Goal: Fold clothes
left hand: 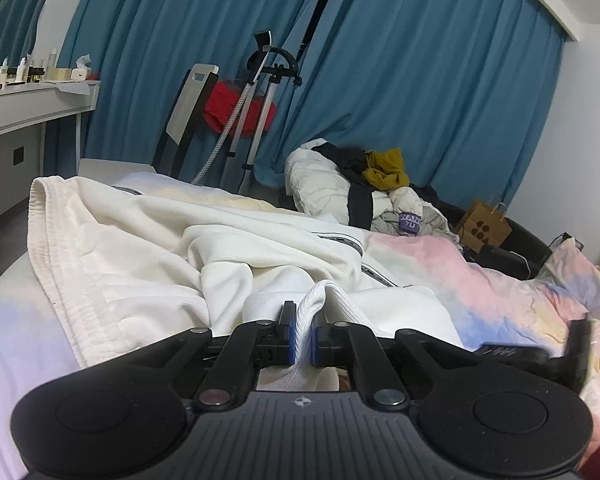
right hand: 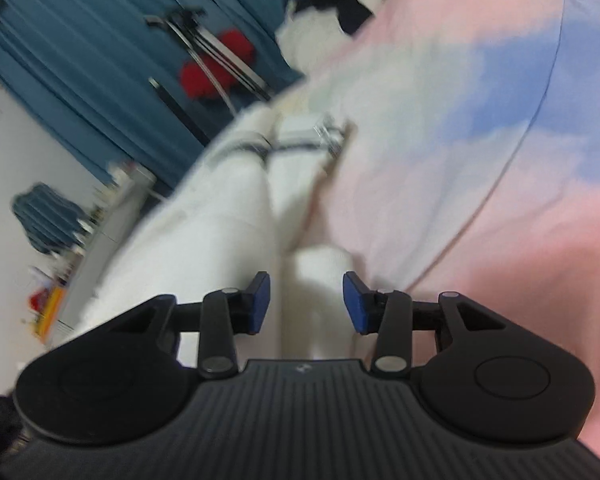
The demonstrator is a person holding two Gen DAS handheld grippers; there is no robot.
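Left gripper (left hand: 302, 334) was clamped on a ribbed edge of the white garment (left hand: 148, 248), crumpled mid-frame on the pastel bedsheet (left hand: 480, 280); right gripper (right hand: 306, 304) was released, jaws apart over cloth; blurred. Step looked like grab-and-spread; next needs right to pinch a second edge.

Bare pastel bedsheet (left hand: 496, 280) lies open to the right of the white garment (left hand: 148, 248); the rumpled garment covers the bed's left and centre; a clothes pile (left hand: 360, 184) blocks the far edge; a steamer stand (left hand: 260, 112) and blue curtains (left hand: 420, 80) close off behind; a cluttered white bench (left hand: 32, 104) bounds the left.
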